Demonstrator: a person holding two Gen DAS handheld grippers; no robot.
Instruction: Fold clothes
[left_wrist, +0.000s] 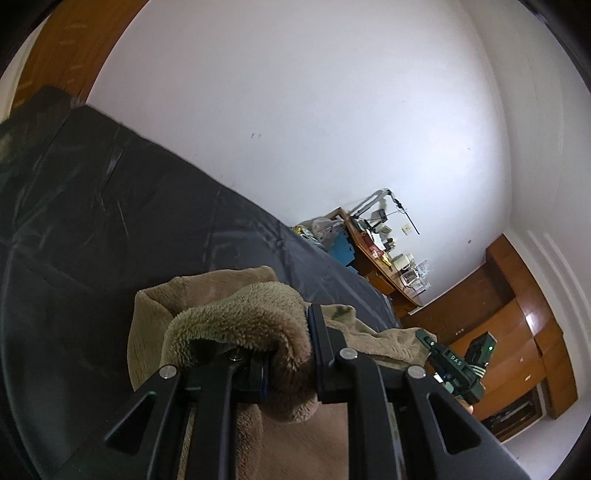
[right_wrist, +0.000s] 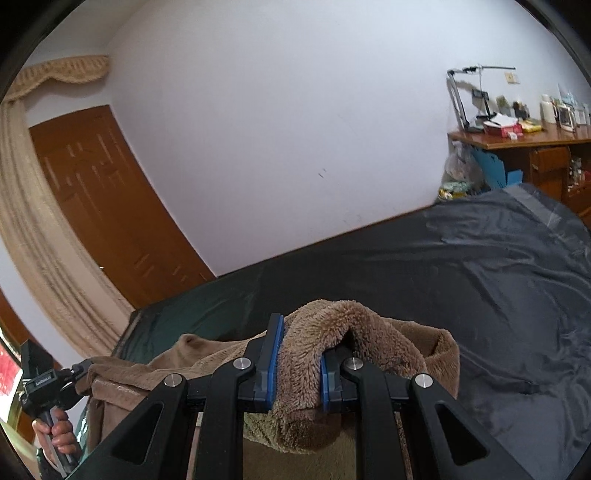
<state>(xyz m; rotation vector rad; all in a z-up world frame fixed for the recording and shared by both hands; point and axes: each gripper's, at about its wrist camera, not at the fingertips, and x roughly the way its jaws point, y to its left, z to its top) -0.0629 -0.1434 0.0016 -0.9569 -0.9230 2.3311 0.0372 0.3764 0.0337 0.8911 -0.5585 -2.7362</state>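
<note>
A tan fleece garment (left_wrist: 236, 317) is held up over a bed with a dark sheet (left_wrist: 92, 221). My left gripper (left_wrist: 286, 363) is shut on a thick fold of its edge, which bulges over the fingers. My right gripper (right_wrist: 297, 365) is shut on another fold of the same garment (right_wrist: 325, 332), fluffy side out. The cloth hangs stretched between the two grippers, and the rest drops out of view below. The right gripper (left_wrist: 448, 363) shows at the lower right of the left wrist view, and the left gripper (right_wrist: 79, 373) at the lower left of the right wrist view.
The dark sheet (right_wrist: 461, 280) covers the bed up to a white wall (right_wrist: 277, 129). A wooden desk (right_wrist: 524, 142) with clutter stands past the bed's end. A wooden door (right_wrist: 107, 206) and a beige curtain (right_wrist: 40, 236) are at the left. Wooden cabinets (left_wrist: 517, 332) stand at the right.
</note>
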